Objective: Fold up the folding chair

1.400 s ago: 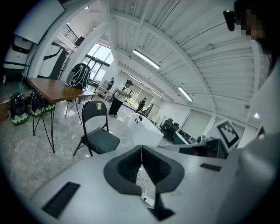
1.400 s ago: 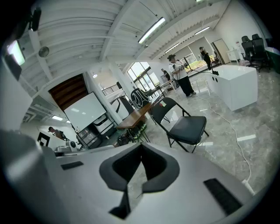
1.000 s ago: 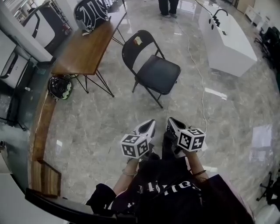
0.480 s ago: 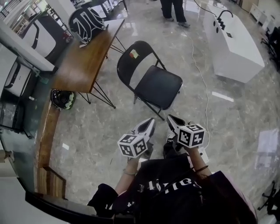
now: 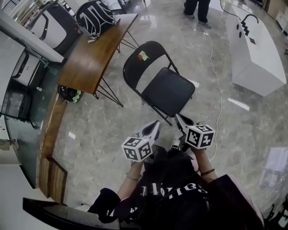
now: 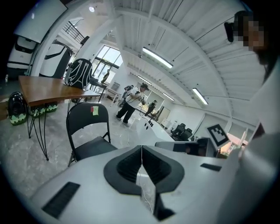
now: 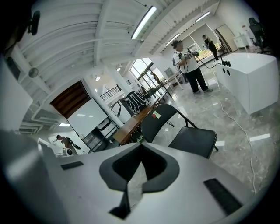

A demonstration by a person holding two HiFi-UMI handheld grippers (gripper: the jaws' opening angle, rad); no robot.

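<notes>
Since a second ago we have carried both grippers forward, and the folding chair (image 5: 168, 92) now lies closer to them in the head view, its seat edge just above their tips. Our left gripper (image 5: 155, 123) and right gripper (image 5: 179, 118) sit side by side, pointing at the chair. Each has its jaws closed pad to pad, with nothing between them.

The chair stands unfolded on the polished marble floor (image 5: 103, 130), with its seat down and its black backrest up. A small red-and-green sticker (image 5: 143, 56) is on the backrest. To the chair's left is a wooden surface (image 5: 96, 54) on thin black legs, with a black backpack (image 5: 95, 15) at its far end. To the chair's right stands a long white counter (image 5: 254, 58). A pale cable (image 5: 219, 85) trails over the floor between the counter and the chair. The gripper views show a high white ceiling with strip lights.

From the head view the right gripper's tip overlaps the seat's front corner, so we cannot judge contact there. Both gripper views show the chair standing apart, beyond the jaws. The seat hides most of the chair's legs. A rounded black-and-green object (image 5: 69, 94) lies on the floor under the wooden surface, too small for us to name. A person (image 5: 198, 9) at the top edge is cut off to the legs, and the counter runs out of the right edge. Our own torso covers the floor at the bottom.
</notes>
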